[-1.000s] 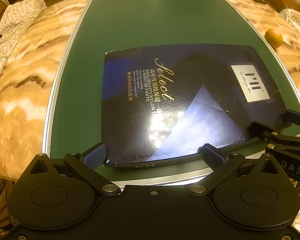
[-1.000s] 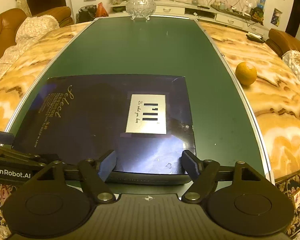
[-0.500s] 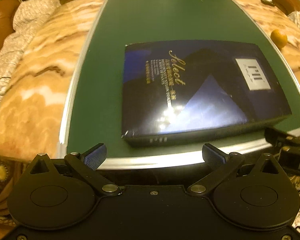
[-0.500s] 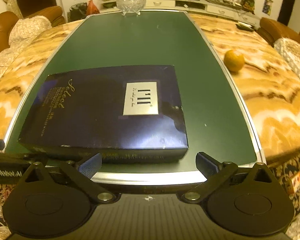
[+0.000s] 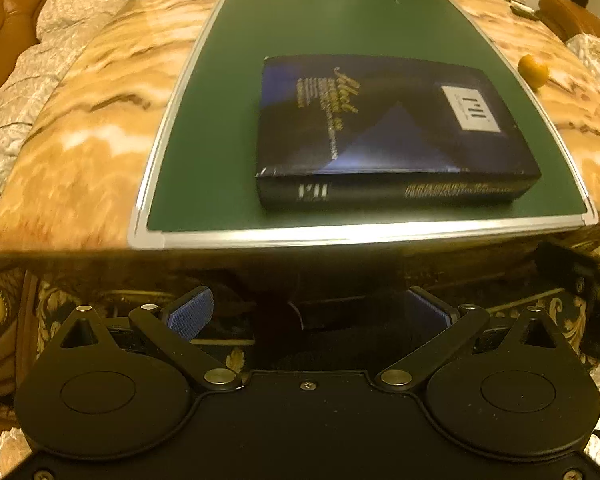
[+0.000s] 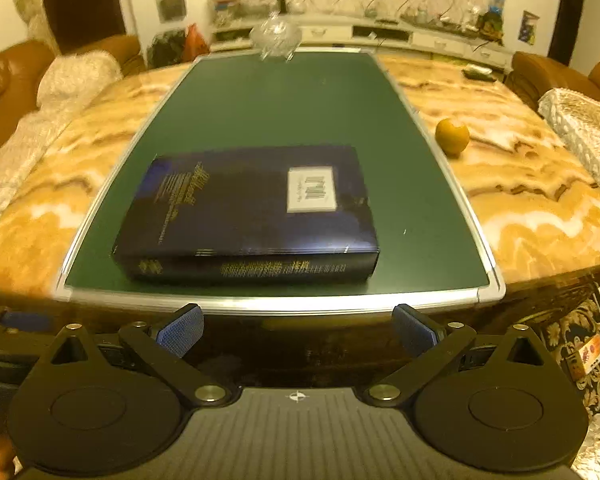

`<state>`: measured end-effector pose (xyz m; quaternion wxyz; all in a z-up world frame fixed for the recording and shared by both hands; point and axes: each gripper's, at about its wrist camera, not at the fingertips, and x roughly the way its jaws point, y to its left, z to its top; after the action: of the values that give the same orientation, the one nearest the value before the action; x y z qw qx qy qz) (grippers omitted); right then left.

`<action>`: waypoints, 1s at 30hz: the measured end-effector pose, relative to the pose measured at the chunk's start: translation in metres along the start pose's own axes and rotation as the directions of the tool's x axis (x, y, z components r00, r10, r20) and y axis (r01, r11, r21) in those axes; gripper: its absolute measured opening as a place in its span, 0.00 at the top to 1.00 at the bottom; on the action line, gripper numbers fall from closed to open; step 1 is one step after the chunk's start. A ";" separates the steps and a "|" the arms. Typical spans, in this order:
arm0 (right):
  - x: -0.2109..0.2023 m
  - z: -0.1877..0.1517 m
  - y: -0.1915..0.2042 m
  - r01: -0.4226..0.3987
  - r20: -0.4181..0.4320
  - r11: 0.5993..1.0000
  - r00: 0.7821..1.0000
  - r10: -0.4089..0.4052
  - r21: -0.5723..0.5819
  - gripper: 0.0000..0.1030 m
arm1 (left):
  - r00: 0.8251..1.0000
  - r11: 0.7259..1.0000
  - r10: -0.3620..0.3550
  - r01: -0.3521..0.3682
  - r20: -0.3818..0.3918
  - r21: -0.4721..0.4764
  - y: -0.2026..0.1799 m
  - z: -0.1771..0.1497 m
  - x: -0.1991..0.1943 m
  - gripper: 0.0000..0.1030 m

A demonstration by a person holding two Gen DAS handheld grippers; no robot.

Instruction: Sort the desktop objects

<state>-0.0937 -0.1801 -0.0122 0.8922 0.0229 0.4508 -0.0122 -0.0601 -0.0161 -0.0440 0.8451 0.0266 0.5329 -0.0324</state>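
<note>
Near end of the green mat (image 6: 260, 112) is being occupied by the dark box (image 6: 252, 208), lying flat just inside the metal rim. Mat beyond the box is being left bare up to the glass bowl (image 6: 276, 38) at the far edge. Right marble strip of the desk (image 6: 520, 184) is being blocked only by the orange (image 6: 453, 136).

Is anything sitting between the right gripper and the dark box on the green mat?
Nothing visible does. The right gripper is open, off the table's near edge, and only bare green mat and its metal rim separate it from the dark box. The orange lies off to the right.
</note>
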 end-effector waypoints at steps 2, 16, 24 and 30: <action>-0.004 -0.008 0.003 0.000 0.004 1.000 1.000 0.000 -0.006 0.00 | 1.000 1.000 0.004 -0.004 0.002 -0.002 0.000 -0.008 -0.001 0.00; -0.006 -0.034 0.001 -0.001 -0.018 1.000 1.000 0.001 0.018 0.00 | 1.000 1.000 0.022 -0.022 0.006 0.010 -0.007 -0.028 -0.003 0.00; -0.005 -0.027 -0.004 -0.015 -0.011 0.999 1.000 0.016 0.029 0.00 | 0.999 1.000 0.031 -0.031 0.024 0.003 -0.007 -0.018 -0.007 0.00; 0.002 -0.016 -0.001 -0.024 -0.014 0.999 1.000 0.024 0.023 0.00 | 0.998 0.999 0.054 -0.053 0.045 -0.009 -0.007 -0.007 -0.009 0.00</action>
<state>-0.1053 -0.1807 -0.0237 0.8887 0.0387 0.4568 -0.0067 -0.0706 -0.0221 -0.0394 0.8577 0.0369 0.5127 -0.0084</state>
